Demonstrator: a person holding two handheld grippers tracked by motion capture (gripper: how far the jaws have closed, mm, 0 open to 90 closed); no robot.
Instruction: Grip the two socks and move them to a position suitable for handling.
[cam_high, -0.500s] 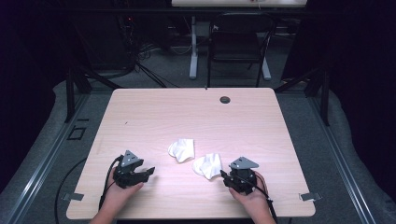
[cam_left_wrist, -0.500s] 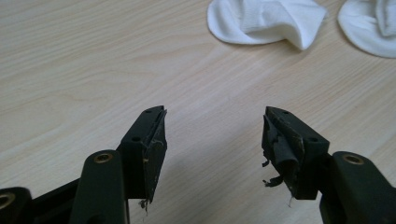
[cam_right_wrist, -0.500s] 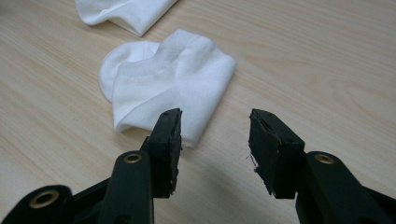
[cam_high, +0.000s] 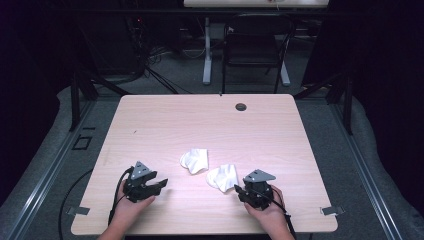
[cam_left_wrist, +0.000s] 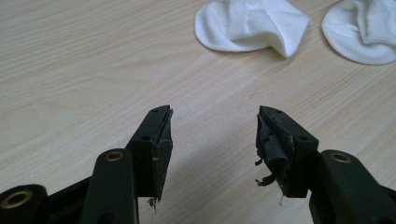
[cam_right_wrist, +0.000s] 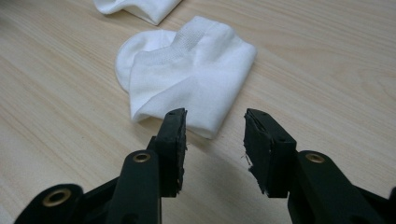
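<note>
Two white ankle socks lie folded on the light wood table (cam_high: 200, 125). In the high view the left sock (cam_high: 194, 160) sits near the middle and the right sock (cam_high: 223, 177) lies just beside it. My left gripper (cam_high: 161, 184) rests on the table near the front left, open and holding nothing, pointing toward the socks. In the left gripper view its jaws (cam_left_wrist: 215, 123) stand apart, with both socks (cam_left_wrist: 252, 25) (cam_left_wrist: 362, 30) farther off. My right gripper (cam_high: 240, 190) is open just short of the right sock's edge (cam_right_wrist: 187, 70), its jaws (cam_right_wrist: 215, 123) apart, the other sock (cam_right_wrist: 137, 8) beyond.
A small dark grommet hole (cam_high: 241, 106) sits near the table's far edge. A black chair (cam_high: 255, 50) and a table leg (cam_high: 206, 50) stand behind the table. Metal brackets (cam_high: 77, 210) (cam_high: 330, 210) stick out at the front corners.
</note>
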